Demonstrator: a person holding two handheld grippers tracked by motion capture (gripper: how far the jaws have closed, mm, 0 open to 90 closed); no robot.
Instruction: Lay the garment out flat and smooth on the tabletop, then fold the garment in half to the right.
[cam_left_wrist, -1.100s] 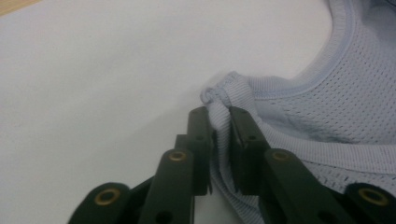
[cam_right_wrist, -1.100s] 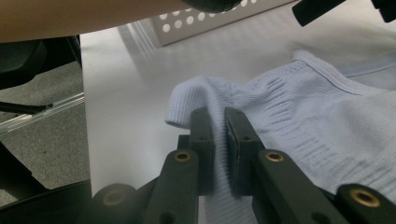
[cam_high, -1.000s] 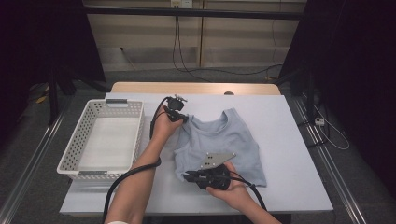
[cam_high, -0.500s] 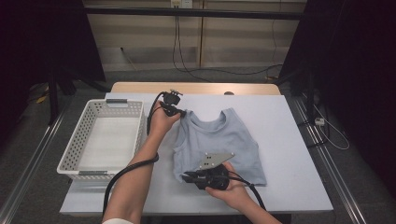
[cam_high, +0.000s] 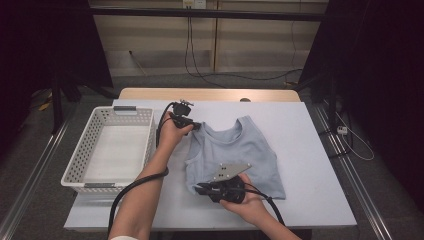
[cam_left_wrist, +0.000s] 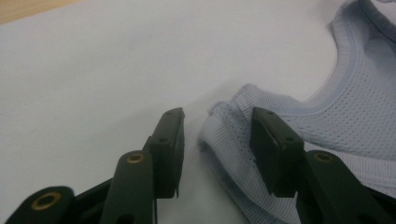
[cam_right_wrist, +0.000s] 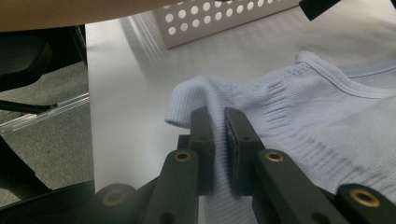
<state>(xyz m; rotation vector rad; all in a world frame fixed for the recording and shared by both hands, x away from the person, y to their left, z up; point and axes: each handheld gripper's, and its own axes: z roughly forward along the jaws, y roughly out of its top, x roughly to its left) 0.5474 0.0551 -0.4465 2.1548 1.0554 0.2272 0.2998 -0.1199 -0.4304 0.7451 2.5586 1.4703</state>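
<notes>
A pale blue sleeveless mesh top (cam_high: 235, 152) lies flat on the white table (cam_high: 310, 150), neck towards the far side. My left gripper (cam_high: 196, 126) is at its far left shoulder strap (cam_left_wrist: 233, 116), jaws open, the strap's end lying between them. My right gripper (cam_high: 199, 188) is at the near left hem corner (cam_right_wrist: 187, 100) and is shut on the fabric, which bunches up between its jaws.
A white perforated basket (cam_high: 82, 172) stands on the table to the left of the top, with nothing in it. The table's near left edge (cam_right_wrist: 91, 107) runs close to the right gripper. Bare tabletop lies to the right of the top.
The left gripper has moved away from me, from the top's left side up to its shoulder strap. The right gripper has stayed at the hem corner.
</notes>
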